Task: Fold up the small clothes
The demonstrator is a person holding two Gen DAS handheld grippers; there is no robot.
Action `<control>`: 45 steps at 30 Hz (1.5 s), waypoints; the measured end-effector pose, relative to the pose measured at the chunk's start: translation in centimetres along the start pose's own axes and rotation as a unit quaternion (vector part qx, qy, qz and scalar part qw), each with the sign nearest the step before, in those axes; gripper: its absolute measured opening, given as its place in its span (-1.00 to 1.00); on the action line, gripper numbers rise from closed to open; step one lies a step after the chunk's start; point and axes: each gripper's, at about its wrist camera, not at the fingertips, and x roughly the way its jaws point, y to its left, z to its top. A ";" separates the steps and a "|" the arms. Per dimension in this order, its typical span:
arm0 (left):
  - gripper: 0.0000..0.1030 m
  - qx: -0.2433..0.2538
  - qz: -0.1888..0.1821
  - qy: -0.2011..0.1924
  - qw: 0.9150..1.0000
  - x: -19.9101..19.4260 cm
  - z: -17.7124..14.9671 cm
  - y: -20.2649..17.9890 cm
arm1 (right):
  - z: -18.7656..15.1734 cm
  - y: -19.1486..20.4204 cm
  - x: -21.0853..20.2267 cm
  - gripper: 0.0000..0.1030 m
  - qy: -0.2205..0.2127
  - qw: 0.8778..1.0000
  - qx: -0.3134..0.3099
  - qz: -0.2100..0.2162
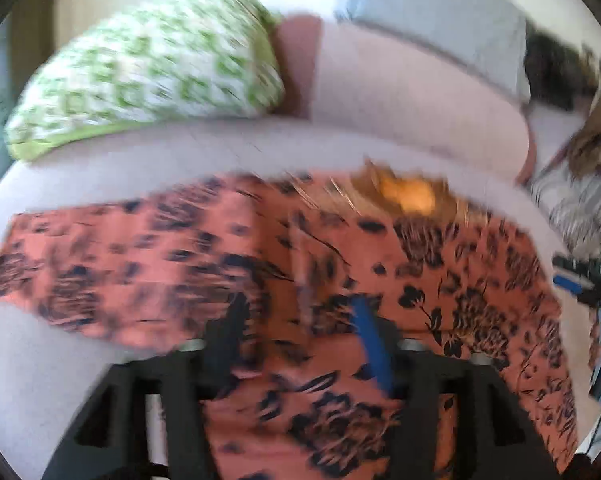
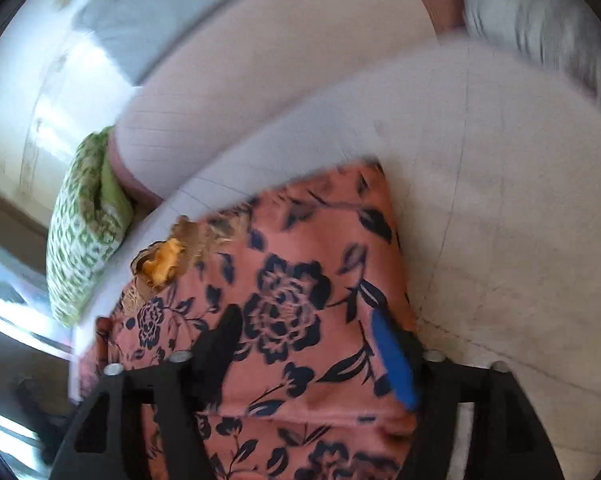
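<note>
A salmon garment [image 1: 180, 264] printed with dark blue flowers lies spread on a white bedsheet [image 1: 52, 360]. Its gold-embroidered neckline [image 1: 412, 196] faces the pillows. My left gripper [image 1: 298, 304] hovers over the garment's near part, open, with flat cloth showing between the black finger and the blue-padded finger [image 1: 370, 340]. In the right wrist view the same garment [image 2: 292, 280] ends in a straight edge towards bare sheet [image 2: 500, 200]. My right gripper [image 2: 304, 316] stands open above it, and nothing is pinched. Its blue pad also shows at the left view's right edge. Both views are motion-blurred.
A green-and-white patterned pillow [image 1: 148, 76] lies at the head of the bed, also seen as the pillow [image 2: 84, 232] on the left. Beside it are a pale pink cushion [image 1: 400, 92] and a grey pillow [image 1: 440, 8]. Striped cloth [image 1: 572, 204] is heaped at the right.
</note>
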 end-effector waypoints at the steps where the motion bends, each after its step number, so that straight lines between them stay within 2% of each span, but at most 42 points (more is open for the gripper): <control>1: 0.40 -0.019 -0.002 -0.016 1.000 -1.5 -0.3 1.6 | -0.7 1.2 -1.1 0.41 -0.002 1.000 -0.014 0.015; 3: 0.40 -0.079 -0.001 -0.033 0.996 -3.7 -0.5 5.9 | -2.9 3.2 -2.7 0.45 -0.004 0.998 -0.050 0.029; 5: 0.40 -0.165 -0.003 -0.041 0.985 -4.9 -0.8 11.9 | -5.6 4.4 -3.7 0.45 0.006 0.996 -0.083 0.033; 7: 0.40 -0.242 -0.010 -0.031 0.970 -4.8 -1.3 16.9 | -8.8 5.2 -4.2 0.45 0.022 0.994 -0.095 0.039; 9: 0.40 -0.327 -0.028 -0.022 0.944 -3.6 -1.6 22.5 | -11.3 5.4 -4.2 0.45 0.038 0.994 -0.099 0.038; 12: 0.40 -0.376 -0.007 -0.030 0.926 -2.4 -1.6 26.5 | -14.0 4.8 -4.6 0.45 0.053 0.994 -0.090 0.030; 15: 0.40 -0.405 0.024 -0.033 0.913 -1.5 -1.5 28.8 | -15.2 4.3 -4.2 0.45 0.060 0.995 -0.081 0.024; 16: 0.39 -0.408 0.030 -0.025 0.912 -1.2 -1.5 29.3 | -15.4 4.3 -4.8 0.45 0.058 0.995 -0.083 0.022; 20: 0.38 -0.388 0.061 -0.011 0.920 -0.5 -0.5 28.8 | -15.1 4.4 -4.8 0.45 0.054 0.995 -0.078 0.018; 22: 0.09 -0.396 0.094 -0.003 0.913 0.0 0.0 29.1 | -14.9 4.3 -4.8 0.45 0.053 0.996 -0.075 0.017; 23: -0.39 -0.398 0.119 0.007 0.910 0.2 0.2 29.3 | -14.8 4.3 -4.7 0.45 0.052 0.996 -0.073 0.017; 24: -0.68 -0.401 0.134 0.013 0.906 0.4 0.3 29.5 | -14.7 4.3 -4.7 0.45 0.052 0.996 -0.073 0.019; 25: -0.82 -0.411 0.141 0.020 0.900 0.6 0.3 29.9 | -14.7 4.3 -4.8 0.45 0.050 0.996 -0.073 0.019; 26: -0.86 -0.425 0.134 0.019 0.895 0.6 0.3 30.2 | -14.7 4.3 -4.9 0.45 0.048 0.996 -0.073 0.019; 27: -0.89 -0.427 0.134 0.017 0.894 0.4 0.4 30.2 | -14.7 4.2 -4.9 0.45 0.047 0.996 -0.073 0.020; 28: -0.90 -0.418 0.141 0.012 0.898 -0.1 0.7 29.7 | -14.6 3.9 -5.1 0.45 0.043 0.996 -0.072 0.020; 29: -0.90 -0.399 0.149 0.001 0.905 -0.8 1.3 28.8 | -14.6 3.8 -5.2 0.45 0.041 0.997 -0.070 0.020; 31: -0.90 -0.347 0.150 -0.039 0.925 -2.7 3.4 25.8 | -14.4 3.1 -5.6 0.45 0.031 0.997 -0.060 0.023; 33: -0.90 -0.282 0.135 -0.082 0.946 -5.1 5.8 21.3 | -14.1 2.4 -6.1 0.45 0.019 0.998 -0.048 0.027; 34: -0.90 -0.229 0.117 -0.115 0.960 -6.8 7.5 17.2 | -14.0 2.2 -6.3 0.45 0.014 0.999 -0.044 0.029; 35: -0.90 -0.184 0.101 -0.137 0.968 -8.1 8.6 13.5 | -13.8 1.9 -6.5 0.45 0.009 0.999 -0.040 0.031; 36: -0.90 -0.157 0.086 -0.148 0.973 -8.6 9.4 11.1 | -13.7 1.6 -6.9 0.45 0.002 0.999 -0.035 0.033; 38: -0.90 -0.071 0.026 -0.179 0.981 -10.3 10.5 2.9 | -13.6 1.2 -7.3 0.45 -0.005 0.999 -0.028 0.037; 39: -0.88 -0.027 -0.008 -0.181 0.983 -10.6 10.6 -1.3 | -13.5 0.9 -7.6 0.45 -0.009 0.999 -0.024 0.039; 41: -0.81 0.025 -0.062 -0.169 0.983 -9.8 10.0 -7.4 | -13.4 0.5 -8.0 0.45 -0.013 0.999 -0.018 0.043; 42: -0.33 0.050 -0.093 -0.149 0.983 -8.5 9.4 -10.6 | -13.4 0.3 -8.1 0.45 -0.013 0.999 -0.016 0.045; 44: 0.57 0.097 -0.140 -0.074 0.983 -5.3 8.0 -14.2 | -13.2 0.0 -8.3 0.46 -0.010 0.999 -0.008 0.048; 45: 0.57 0.103 -0.149 -0.047 0.982 -3.8 7.1 -15.0 | -13.1 -0.2 -8.4 0.46 -0.010 0.999 -0.006 0.050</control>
